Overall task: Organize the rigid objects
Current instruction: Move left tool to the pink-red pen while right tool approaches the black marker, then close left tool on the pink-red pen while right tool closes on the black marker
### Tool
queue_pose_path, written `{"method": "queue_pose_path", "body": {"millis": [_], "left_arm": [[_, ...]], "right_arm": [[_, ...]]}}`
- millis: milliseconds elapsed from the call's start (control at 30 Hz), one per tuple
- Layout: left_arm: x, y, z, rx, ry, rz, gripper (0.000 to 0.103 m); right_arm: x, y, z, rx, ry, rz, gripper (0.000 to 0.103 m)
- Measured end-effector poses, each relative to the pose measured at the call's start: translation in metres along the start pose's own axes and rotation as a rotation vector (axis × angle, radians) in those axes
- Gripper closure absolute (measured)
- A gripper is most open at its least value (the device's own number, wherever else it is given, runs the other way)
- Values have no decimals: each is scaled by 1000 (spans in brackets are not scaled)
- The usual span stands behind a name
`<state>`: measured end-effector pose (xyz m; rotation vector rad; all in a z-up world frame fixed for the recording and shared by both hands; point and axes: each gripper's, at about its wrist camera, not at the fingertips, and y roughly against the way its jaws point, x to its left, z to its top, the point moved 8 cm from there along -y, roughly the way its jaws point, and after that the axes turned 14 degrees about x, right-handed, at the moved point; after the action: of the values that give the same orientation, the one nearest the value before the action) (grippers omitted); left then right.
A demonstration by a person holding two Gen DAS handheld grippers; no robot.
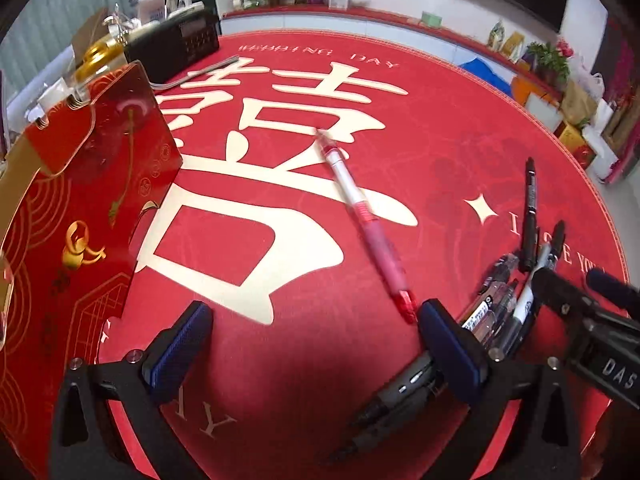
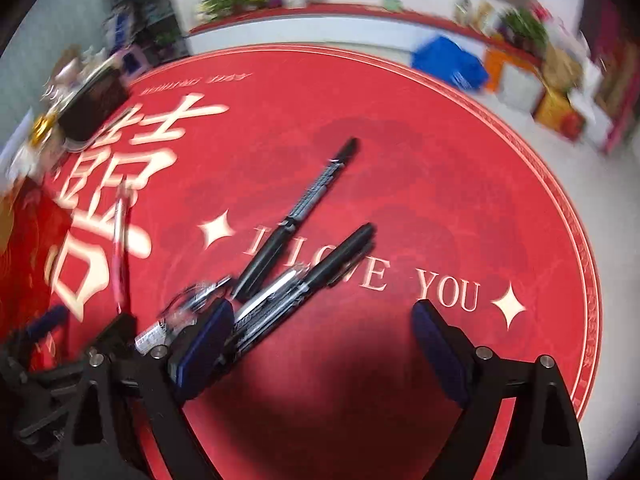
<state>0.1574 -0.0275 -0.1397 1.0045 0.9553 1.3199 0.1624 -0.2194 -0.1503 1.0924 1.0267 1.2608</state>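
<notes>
- Right now the left gripper (image 1: 314, 342) has its jaws wide apart, and nothing is held between them.
- Just ahead of it, a red pen (image 1: 362, 216) lies on the round red mat (image 1: 420, 92). The near end of the pen sits close by the gripper's right finger (image 1: 448, 336), and the pen's long side runs up and away, slanting to the left.
- So the pen lies at a slant to the gap between the jaws, not straight across it.
- The right gripper (image 2: 320, 340) is wide open too and holds nothing.
- A bunch of black and clear pens (image 2: 280, 280) lies just in front of its left finger (image 2: 208, 340). One black marker (image 2: 304, 204) points up and away to the right.
- These pens look to be touching or very near that left finger, but the picture is blurry, so I cannot be sure.
- I think the left hand is the nearer one for the red pen, and the right hand is nearer the black bunch.
- To pick up the red pen, I think the left gripper would need to slide a bit to its right and turn, so the jaws close across the pen's thin side.
- A shiny red board (image 1: 92, 184) stands off to the left of the left gripper.
</notes>
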Motion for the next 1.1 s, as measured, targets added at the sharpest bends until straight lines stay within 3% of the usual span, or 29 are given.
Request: {"method": "queue_pose_path", "body": {"millis": [100, 167, 333, 467, 600, 700, 767, 867, 900, 933, 1033, 1100], "left_arm": [[-1, 1, -6, 4, -2, -1, 0], [1, 1, -7, 27, 17, 1, 0], [1, -1, 10, 36, 66, -4, 0], [0, -11, 21, 58, 68, 18, 0], [0, -10, 20, 25, 64, 16, 0], [1, -9, 19, -14, 63, 16, 0], [0, -9, 20, -11, 69, 17, 0], [1, -11, 26, 9, 109, 27, 0], [0, -12, 29, 11, 125, 32, 0], [0, -13, 32, 8, 134, 35, 0], [-1, -15, 38, -6, 164, 45, 0], [-1, -16, 39, 1, 170, 46, 0]], "right_arm": [[-11, 6, -13, 2, 62, -22, 12], [-33, 1, -26, 49, 53, -71, 12], [-75, 4, -33, 49, -127, 51, 12], [-69, 4, -25, 82, -181, 117, 12], [-52, -3, -20, 71, -170, -4, 12], [-34, -6, -15, 39, -109, -42, 13], [-25, -3, -15, 20, -59, -43, 22], [-19, 2, -17, 24, -13, -18, 46], [-20, 3, -18, 26, -7, -17, 63], [-20, 3, -18, 30, -1, -17, 70], [-19, 4, -15, 30, 85, -35, 70], [-10, 2, -14, 31, 202, -32, 84]]}}
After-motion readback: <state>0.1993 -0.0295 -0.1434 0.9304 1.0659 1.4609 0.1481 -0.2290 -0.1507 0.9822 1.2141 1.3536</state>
